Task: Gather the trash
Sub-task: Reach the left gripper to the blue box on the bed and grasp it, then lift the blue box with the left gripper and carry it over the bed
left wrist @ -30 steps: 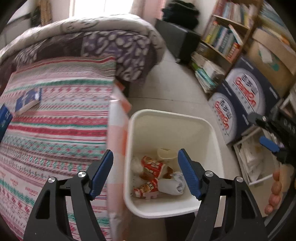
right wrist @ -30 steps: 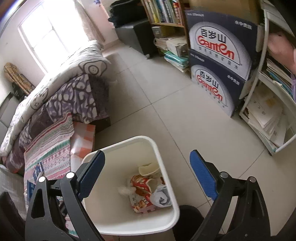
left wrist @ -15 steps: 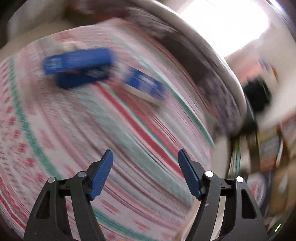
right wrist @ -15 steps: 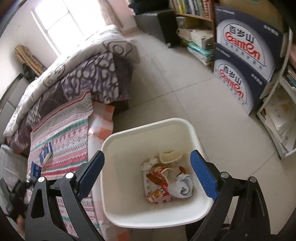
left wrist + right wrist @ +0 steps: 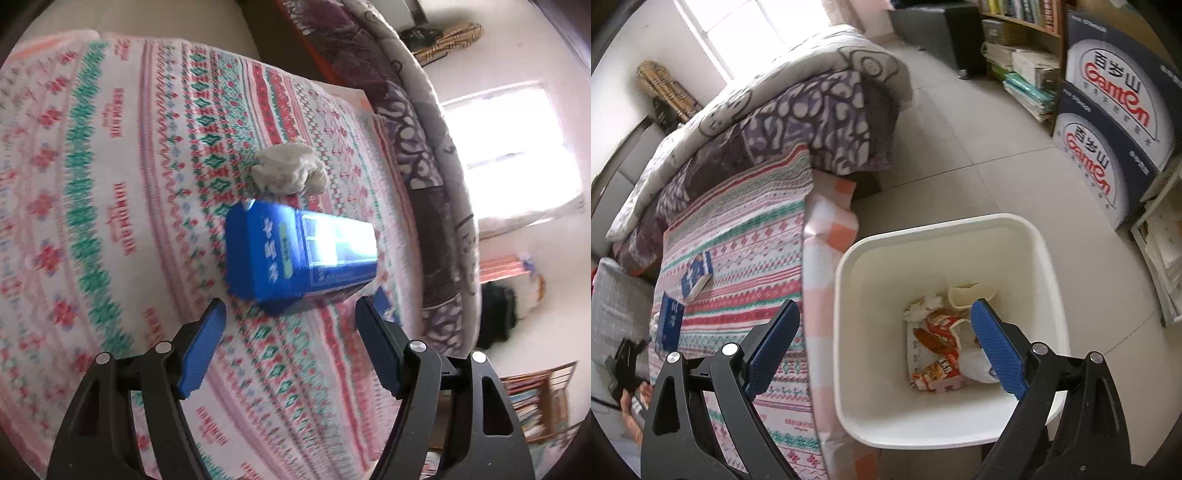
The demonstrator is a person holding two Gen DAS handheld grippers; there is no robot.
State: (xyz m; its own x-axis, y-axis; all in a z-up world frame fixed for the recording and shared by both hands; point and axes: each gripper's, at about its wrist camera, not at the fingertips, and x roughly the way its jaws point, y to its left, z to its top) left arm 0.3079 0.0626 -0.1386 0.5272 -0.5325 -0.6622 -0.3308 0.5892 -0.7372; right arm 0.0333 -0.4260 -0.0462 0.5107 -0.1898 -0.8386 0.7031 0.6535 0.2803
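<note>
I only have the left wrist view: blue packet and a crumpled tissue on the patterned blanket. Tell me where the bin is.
Observer: The white trash bin stands on the floor against the bed's edge, under the right hand-held gripper.
Operator: Report what's in it.
Observer: Red snack wrappers, a crumpled tissue and a cream cup piece lie at the bottom.
Operator: Say what the right one is carrying.
Observer: Nothing; it is open and empty above the bin.
</note>
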